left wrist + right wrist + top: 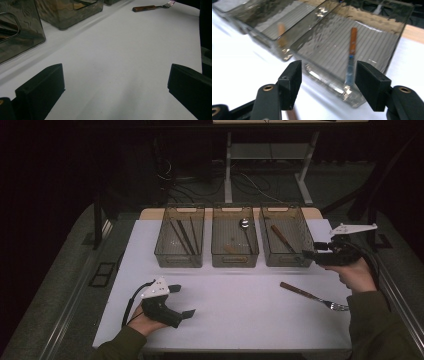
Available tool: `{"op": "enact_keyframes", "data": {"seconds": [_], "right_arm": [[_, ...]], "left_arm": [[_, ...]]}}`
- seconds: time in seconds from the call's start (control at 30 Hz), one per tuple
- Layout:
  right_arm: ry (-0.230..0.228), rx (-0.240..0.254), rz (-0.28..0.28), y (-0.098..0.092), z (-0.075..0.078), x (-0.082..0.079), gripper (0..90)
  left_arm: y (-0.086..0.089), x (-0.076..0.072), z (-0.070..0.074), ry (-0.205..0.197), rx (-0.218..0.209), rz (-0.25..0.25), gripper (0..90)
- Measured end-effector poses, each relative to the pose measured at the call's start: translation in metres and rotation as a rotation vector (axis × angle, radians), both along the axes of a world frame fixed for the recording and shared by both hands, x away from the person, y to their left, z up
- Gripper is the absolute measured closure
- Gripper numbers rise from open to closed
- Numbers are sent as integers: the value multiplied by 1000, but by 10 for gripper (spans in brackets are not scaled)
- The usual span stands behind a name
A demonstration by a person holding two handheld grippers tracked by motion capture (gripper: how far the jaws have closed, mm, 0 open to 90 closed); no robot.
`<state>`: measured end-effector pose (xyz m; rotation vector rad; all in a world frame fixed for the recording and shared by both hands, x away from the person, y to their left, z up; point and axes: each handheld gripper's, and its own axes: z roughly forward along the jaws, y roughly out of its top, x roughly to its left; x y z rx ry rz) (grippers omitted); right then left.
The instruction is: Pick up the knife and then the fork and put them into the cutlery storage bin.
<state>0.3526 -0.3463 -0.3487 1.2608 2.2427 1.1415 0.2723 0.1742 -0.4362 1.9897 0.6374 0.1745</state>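
Three clear bins stand in a row at the back of the white table (240, 325). Dark chopsticks (184, 236) lie in the left bin (178, 259), a spoon (244, 225) in the middle bin (235, 260), and a wooden-handled knife (280, 236) in the right bin (286, 261). A fork (312, 296) with a wooden handle lies on the table at the right. My right gripper (309, 254) hovers open at the right bin's near right corner, nothing between its jaws; the knife (351, 55) lies inside, past the bin wall. My left gripper (184, 301) rests open at the front left, empty.
In the left gripper view the fork (152, 7) lies far off across bare table, with bins (67, 12) to the left. Table legs and cables lie on the dark floor behind. A metal rail runs along each side of the table.
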Motion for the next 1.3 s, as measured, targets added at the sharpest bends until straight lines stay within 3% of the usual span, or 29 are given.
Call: {"op": "enact_keyframes", "data": {"seconds": [0.3, 0.4, 0.7, 0.8, 0.93, 1.1, 1.3], "right_arm": [[45, -13, 51, -3, -26, -28, 496], [71, -26, 58, -4, -34, -33, 601], [163, -144, 92, -6, -60, -39, 894], [193, -198, 86, -10, -71, -39, 895], [226, -209, 86, -12, -78, -37, 895], [266, -256, 106, -10, -84, -37, 895], [285, -248, 107, -13, -83, -42, 895]], "left_arm": [[0, 0, 0, 2, 0, 1, 0], [0, 0, 0, 0, 1, -1, 0], [0, 0, 0, -3, 2, -3, 1], [0, -1, 0, -4, 1, -3, 1], [0, -1, 0, -5, 1, -3, 1], [0, 0, 0, -4, 3, -3, 1], [0, 0, 0, -4, 0, -4, 1]]}}
